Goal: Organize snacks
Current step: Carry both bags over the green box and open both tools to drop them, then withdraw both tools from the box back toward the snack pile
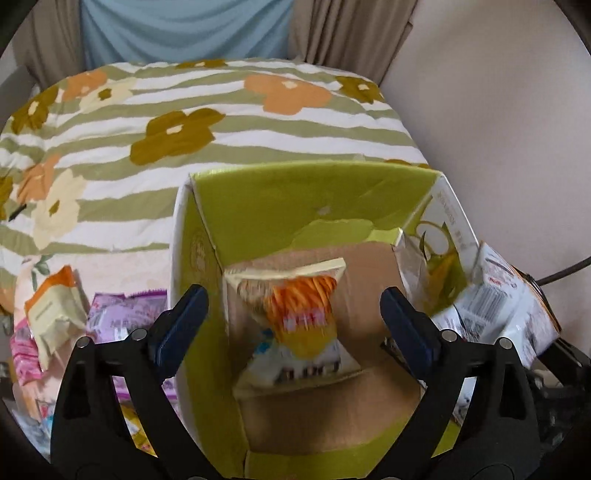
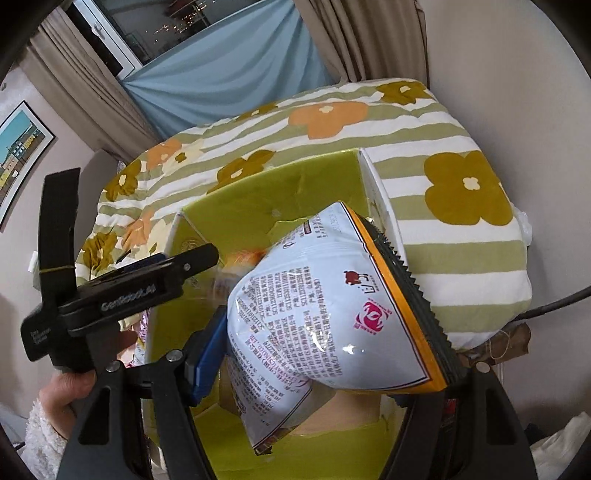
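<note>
Hovering over the open green-lined cardboard box (image 1: 306,206), the left gripper (image 1: 295,325) is spreading its blue-padded fingers (image 1: 181,325) wide, with nothing pinched between them. An orange-and-yellow snack packet (image 1: 299,321), blurred, is sitting between the two pads but apart from both, inside the box against its brown cardboard floor. Left of the box, on the bed, a cream-and-orange packet (image 1: 51,314) and a purple packet (image 1: 118,314) are lying together with other wrappers too blurred to name.

Alongside, the right gripper (image 2: 325,354) is pinching a large white snack bag (image 2: 332,306), printed with small text and a red logo. Its blue pad (image 2: 207,354) is pressing the bag's left side, while the orange-and-black serrated seal is lying against the opposite finger. That bag is hanging tilted over the box's opening (image 2: 258,206), its lower corner dipping toward the inside. A hand in a fluffy white sleeve (image 2: 70,391) is gripping the left tool's handle.

Beyond the box, a striped quilt with orange and mustard flowers (image 1: 221,122) is covering the bed, and blue and beige curtains (image 1: 184,29) are hanging behind it.
</note>
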A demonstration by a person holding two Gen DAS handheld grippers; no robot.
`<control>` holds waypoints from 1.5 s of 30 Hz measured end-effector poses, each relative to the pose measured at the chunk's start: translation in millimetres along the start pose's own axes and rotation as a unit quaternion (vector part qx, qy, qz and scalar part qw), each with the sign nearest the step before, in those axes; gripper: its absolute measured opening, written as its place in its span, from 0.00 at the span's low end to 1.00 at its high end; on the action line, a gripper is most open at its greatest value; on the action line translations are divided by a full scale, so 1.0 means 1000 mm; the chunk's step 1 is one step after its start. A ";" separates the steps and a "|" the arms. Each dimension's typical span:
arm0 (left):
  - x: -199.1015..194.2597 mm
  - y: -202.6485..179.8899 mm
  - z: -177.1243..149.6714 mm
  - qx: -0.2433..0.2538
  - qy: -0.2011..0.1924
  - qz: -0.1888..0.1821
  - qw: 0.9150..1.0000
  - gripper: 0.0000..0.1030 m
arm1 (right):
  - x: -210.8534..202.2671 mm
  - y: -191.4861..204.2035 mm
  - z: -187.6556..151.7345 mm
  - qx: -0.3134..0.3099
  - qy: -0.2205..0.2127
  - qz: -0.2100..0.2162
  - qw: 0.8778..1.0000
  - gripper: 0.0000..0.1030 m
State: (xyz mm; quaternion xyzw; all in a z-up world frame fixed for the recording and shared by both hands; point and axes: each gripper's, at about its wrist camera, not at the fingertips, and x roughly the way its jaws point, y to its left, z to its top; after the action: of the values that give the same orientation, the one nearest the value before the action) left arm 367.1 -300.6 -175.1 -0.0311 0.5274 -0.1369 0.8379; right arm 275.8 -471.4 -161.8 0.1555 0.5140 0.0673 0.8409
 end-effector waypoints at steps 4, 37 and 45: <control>-0.013 0.011 -0.012 -0.009 -0.002 0.004 1.000 0.91 | 0.004 -0.002 0.000 0.009 0.004 0.008 1.000 0.66; -0.102 0.053 -0.064 -0.042 -0.061 0.043 0.996 0.91 | -0.002 0.028 0.024 -0.084 -0.048 -0.039 0.995 0.91; -0.146 0.052 -0.082 -0.044 -0.078 0.067 0.994 0.91 | -0.038 0.058 0.012 -0.134 -0.081 -0.014 0.988 0.91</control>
State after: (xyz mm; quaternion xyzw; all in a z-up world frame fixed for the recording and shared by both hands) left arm 245.1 -204.5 -93.8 -0.0434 0.4671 -0.0541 0.8815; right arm 271.7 -429.1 -104.9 0.0392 0.4322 0.1113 0.8940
